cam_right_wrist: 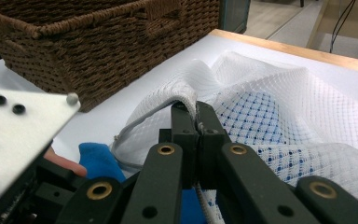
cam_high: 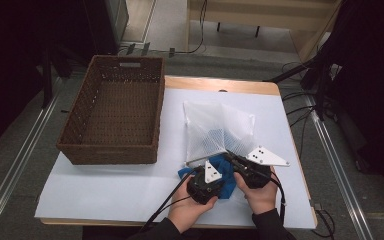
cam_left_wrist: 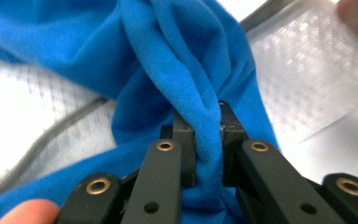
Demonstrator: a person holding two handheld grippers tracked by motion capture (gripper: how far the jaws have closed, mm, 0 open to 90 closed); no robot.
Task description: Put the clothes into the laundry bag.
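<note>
Two claws, left claw point(cam_left_wrist: 208, 140) clamped on one blue cloth point(cam_left_wrist: 177, 70), right claw point(cam_right_wrist: 197, 123) pinching one white mesh bag point(cam_right_wrist: 279, 107), one wicker basket point(cam_high: 111, 150)

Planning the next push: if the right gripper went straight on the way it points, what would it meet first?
The right gripper, shut on the white mesh bag at its edge, would press further into that bag and the blue cloth inside; depth beyond is unclear.

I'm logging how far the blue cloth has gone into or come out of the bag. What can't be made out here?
- High view: the hands and grippers cover the white mesh laundry bag's opening.
- Left gripper view: the blue jersey cloth runs past the frame edges.
- Right gripper view: the brown woven basket's inside is cut off.
</note>
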